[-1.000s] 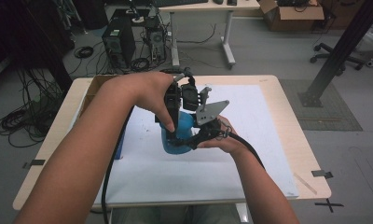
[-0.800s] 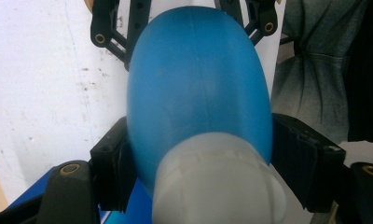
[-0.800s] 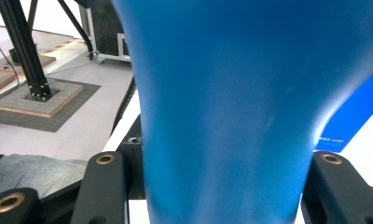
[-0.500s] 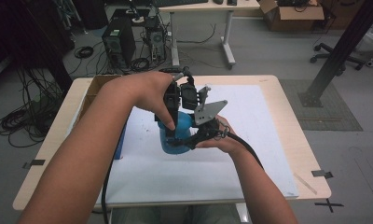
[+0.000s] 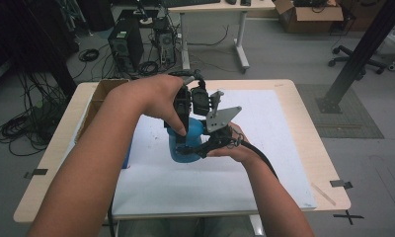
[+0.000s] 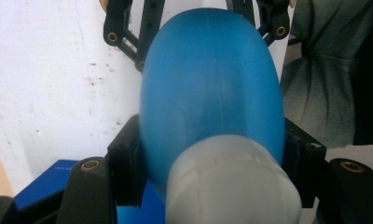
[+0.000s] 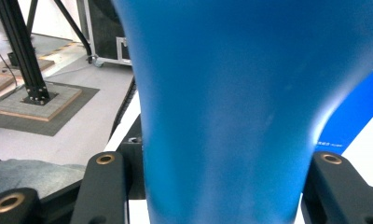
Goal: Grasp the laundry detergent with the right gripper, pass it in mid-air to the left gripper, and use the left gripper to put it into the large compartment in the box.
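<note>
Gripping the blue bulb from both sides above the white sheet mid-table: my left gripper has just been closing and now pinches it near its pale neck, my right gripper is clamped around its narrower blue part

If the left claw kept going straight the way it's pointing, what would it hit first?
The left claw is already shut on the blue bulb, having just closed. Beyond the bulb, the right claw's black arms likely come next, then the white table mat; depth is unclear.
</note>
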Motion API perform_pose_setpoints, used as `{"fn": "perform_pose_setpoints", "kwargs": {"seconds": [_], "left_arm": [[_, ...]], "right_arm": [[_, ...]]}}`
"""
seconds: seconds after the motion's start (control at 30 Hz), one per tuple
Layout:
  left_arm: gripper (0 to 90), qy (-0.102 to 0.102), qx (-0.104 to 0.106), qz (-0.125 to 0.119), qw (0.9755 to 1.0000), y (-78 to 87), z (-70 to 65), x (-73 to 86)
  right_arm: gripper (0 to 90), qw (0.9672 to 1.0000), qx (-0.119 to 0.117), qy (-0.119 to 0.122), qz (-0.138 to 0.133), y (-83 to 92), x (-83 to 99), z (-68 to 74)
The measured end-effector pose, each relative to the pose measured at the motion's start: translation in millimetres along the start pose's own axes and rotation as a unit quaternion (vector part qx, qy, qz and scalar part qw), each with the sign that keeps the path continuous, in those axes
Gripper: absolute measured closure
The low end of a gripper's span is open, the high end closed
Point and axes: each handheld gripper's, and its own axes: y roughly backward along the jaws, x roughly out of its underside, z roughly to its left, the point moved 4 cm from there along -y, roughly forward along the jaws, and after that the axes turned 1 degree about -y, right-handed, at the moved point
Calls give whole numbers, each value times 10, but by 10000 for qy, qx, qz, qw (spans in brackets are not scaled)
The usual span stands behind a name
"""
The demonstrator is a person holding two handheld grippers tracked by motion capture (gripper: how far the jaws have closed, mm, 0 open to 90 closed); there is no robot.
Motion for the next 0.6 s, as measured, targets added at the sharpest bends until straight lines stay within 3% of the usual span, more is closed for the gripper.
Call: {"fn": "perform_pose_setpoints", "kwargs": {"seconds": [0.47, 0.53, 0.6], "left_arm": [[381, 72, 117, 13, 9999, -8, 31, 11], [381, 80, 109, 19, 9999, -7, 37, 16], [381, 105, 88, 46, 9999, -7, 46, 24]], "right_arm": [[440, 9999, -34, -102, -6, -19, 12, -6], [354, 9999, -48, -144, -64, -10, 9, -10], [335, 9998, -56, -192, -53, 4, 11, -9]]}}
